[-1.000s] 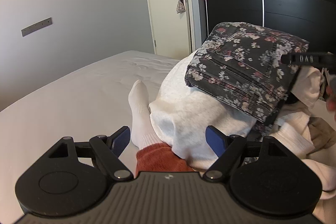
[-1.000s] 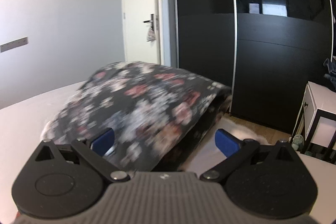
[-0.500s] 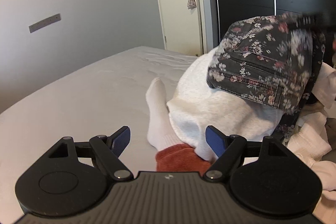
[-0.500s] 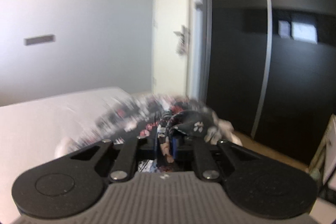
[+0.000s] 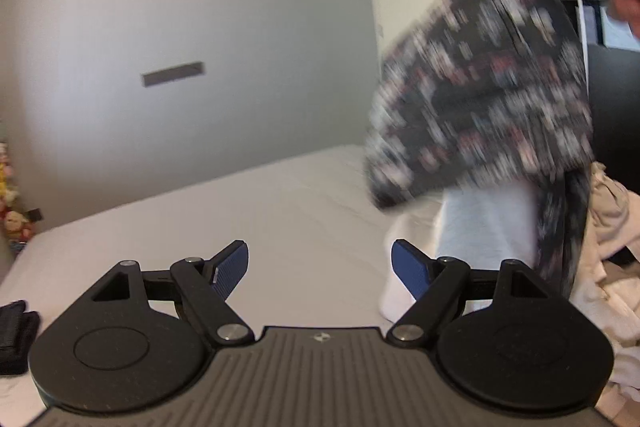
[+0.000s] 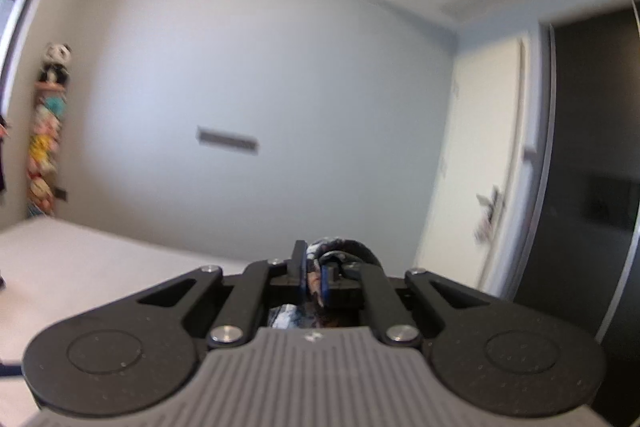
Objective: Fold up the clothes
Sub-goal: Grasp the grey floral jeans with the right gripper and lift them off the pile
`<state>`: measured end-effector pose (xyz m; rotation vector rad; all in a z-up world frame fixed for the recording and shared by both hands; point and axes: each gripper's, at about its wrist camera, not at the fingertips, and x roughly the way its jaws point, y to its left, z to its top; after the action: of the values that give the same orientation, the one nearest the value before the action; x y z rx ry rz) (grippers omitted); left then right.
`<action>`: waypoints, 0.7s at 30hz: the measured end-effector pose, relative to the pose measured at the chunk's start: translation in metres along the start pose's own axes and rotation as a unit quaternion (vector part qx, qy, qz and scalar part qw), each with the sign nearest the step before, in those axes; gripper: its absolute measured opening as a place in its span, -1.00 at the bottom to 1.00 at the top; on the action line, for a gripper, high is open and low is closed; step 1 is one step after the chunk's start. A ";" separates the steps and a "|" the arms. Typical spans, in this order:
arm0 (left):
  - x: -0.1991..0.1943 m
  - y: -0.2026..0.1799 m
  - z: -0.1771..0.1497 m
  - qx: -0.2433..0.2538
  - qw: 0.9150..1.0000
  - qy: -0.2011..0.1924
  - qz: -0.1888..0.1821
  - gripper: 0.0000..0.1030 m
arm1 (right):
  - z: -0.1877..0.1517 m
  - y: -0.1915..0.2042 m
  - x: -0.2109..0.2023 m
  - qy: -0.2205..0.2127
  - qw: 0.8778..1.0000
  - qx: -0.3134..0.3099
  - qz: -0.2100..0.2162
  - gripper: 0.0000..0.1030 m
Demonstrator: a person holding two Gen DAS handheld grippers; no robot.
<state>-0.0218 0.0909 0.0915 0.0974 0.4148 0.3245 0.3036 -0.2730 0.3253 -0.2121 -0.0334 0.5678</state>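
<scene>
the right gripper (image 6: 316, 277) has its jaws clamped on a bunched edge of the floral jeans (image 5: 480, 99), held up in the air above the clothes pile (image 5: 608, 267). the jeans hang blurred, long axis roughly vertical, lower end trailing down to the pile on the bed (image 5: 240, 211). the left gripper (image 5: 320, 269) hovers low over the bed, jaws spread wide with nothing between them

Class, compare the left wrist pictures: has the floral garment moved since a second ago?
Yes. The floral garment, pinched in the right gripper, has risen off the white clothes pile and now hangs in front of the door.
</scene>
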 end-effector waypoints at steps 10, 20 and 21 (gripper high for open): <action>-0.054 0.072 0.010 -0.038 0.996 -0.040 0.076 0.81 | 0.131 0.117 -0.049 -0.166 0.980 -0.058 0.094 -0.87; -0.090 0.099 -0.021 -0.094 0.984 -0.021 0.152 0.81 | 0.166 0.227 -0.057 -0.141 0.958 -0.009 0.249 -0.86; -0.090 0.100 -0.030 -0.097 0.983 -0.009 0.157 0.81 | 0.143 0.233 -0.045 -0.118 0.958 -0.004 0.260 -0.86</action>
<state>-0.1403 0.1563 0.1141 -0.0265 0.3466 0.6727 0.1298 -0.0785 0.4175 -0.1599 -0.2163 1.1167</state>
